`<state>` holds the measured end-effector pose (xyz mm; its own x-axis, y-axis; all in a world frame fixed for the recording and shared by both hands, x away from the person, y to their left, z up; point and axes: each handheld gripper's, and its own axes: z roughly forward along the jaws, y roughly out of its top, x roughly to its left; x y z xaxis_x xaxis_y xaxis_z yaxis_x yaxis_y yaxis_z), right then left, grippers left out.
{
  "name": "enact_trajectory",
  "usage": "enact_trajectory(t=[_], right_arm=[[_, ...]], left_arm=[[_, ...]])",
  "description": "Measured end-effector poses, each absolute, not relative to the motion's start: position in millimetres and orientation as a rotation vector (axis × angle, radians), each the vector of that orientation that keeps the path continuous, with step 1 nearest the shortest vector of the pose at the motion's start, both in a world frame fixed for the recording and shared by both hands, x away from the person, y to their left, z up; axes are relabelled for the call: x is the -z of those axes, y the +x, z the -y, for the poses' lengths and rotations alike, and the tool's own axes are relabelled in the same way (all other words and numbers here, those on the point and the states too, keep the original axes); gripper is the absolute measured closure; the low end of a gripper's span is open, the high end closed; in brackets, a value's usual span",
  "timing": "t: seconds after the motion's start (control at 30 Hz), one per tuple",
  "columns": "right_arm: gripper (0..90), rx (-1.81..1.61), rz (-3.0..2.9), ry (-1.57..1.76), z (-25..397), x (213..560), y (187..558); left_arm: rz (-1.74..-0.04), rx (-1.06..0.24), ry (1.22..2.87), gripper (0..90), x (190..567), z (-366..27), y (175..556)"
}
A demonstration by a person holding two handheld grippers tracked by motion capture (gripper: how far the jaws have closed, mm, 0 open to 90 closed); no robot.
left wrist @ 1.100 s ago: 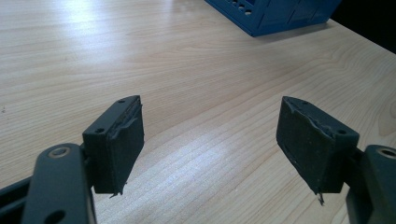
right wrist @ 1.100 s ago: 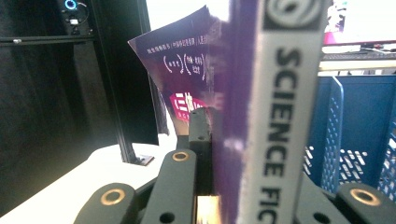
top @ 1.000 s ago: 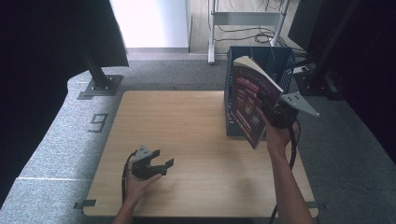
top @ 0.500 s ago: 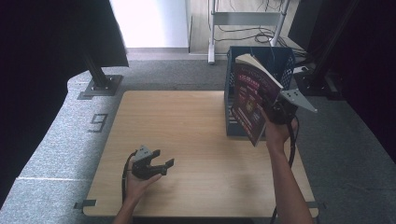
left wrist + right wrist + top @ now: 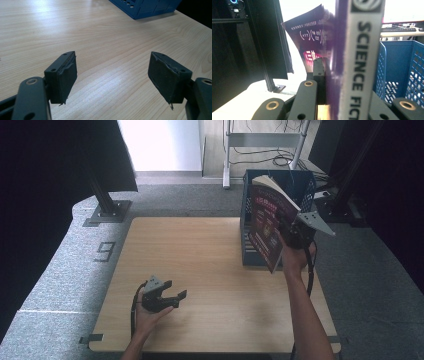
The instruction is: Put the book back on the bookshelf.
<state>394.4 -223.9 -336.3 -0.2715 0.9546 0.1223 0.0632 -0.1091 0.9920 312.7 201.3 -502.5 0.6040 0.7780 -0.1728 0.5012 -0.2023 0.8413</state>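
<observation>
My right gripper point(image 5: 289, 236) is shut on a dark purple book point(image 5: 266, 225), held upright and tilted in the air just in front of the blue plastic crate point(image 5: 300, 185). In the right gripper view the book's spine point(image 5: 359, 62) reads "SCIENCE FICT…" and stands between the two black jaws, the crate point(image 5: 399, 67) right behind it. My left gripper point(image 5: 172, 295) rests low over the wooden table point(image 5: 200, 255) near its front left, open, with nothing between its pads point(image 5: 63, 75).
The blue crate's corner point(image 5: 147, 8) shows far off in the left gripper view. A black stand foot point(image 5: 107, 210) sits on the grey floor left of the table, and a metal rack point(image 5: 265, 140) stands behind it.
The right gripper has carried the book slightly up and towards the crate. The left gripper has stayed where it was.
</observation>
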Motion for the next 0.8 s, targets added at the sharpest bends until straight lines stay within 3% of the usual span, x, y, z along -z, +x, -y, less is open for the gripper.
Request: enact_trajectory(t=[0.8], right_arm=[[81.8, -1.445, -1.384, 1.226, 218, 341, 418]], left_arm=[[-1.031, -0.352, 1.86, 23.2, 503, -203, 313]])
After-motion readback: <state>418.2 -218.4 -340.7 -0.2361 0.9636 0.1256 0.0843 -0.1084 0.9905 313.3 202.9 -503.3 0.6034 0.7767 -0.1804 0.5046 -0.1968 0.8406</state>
